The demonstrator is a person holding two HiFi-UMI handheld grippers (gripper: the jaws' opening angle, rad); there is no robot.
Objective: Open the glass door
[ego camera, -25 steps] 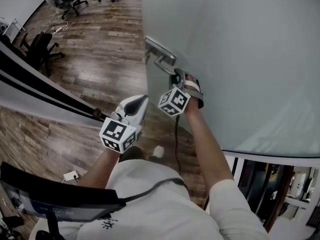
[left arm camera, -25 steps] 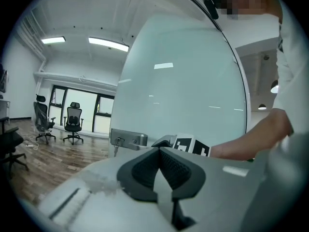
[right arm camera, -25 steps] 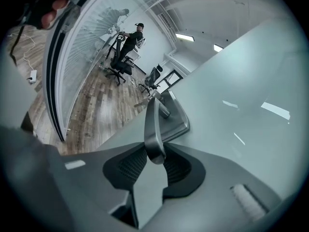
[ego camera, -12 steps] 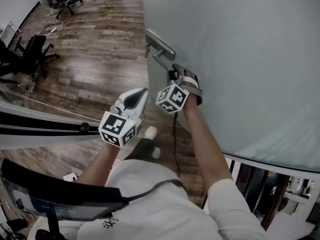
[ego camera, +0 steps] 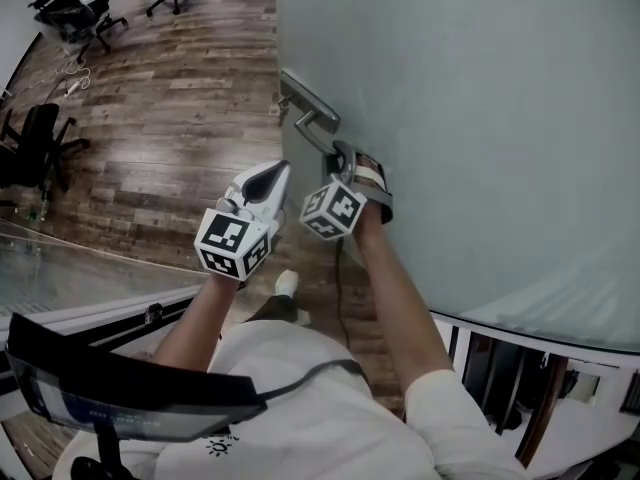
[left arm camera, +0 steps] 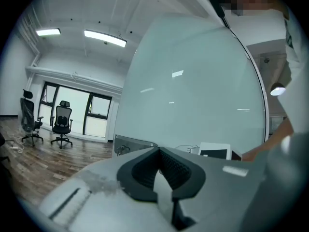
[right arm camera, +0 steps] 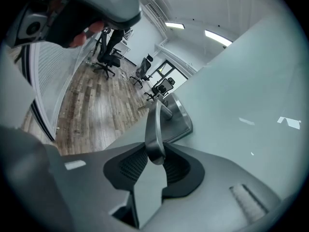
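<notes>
The frosted glass door (ego camera: 480, 118) fills the right of the head view, with its metal lever handle (ego camera: 312, 120) near the door's left edge. My right gripper (ego camera: 345, 158) is on the free end of that handle (right arm camera: 154, 129). The lever sits between the pads (right arm camera: 133, 166), and the jaws are closing on it. My left gripper (ego camera: 275, 173) hangs just left of the right one, apart from the door, jaws shut and empty. In the left gripper view its tips (left arm camera: 158, 151) meet in front of the door (left arm camera: 193, 105).
Wood floor (ego camera: 170, 118) stretches to the left, with office chairs (ego camera: 40, 148) at the far left and top. A glass partition with a dark rail (ego camera: 90, 308) runs low on the left. A cable (ego camera: 338, 278) hangs below the right gripper.
The door has swung with the right gripper still on the handle. Both hands have shifted left and a little up in the head view. The partition rail has slid down the picture.
</notes>
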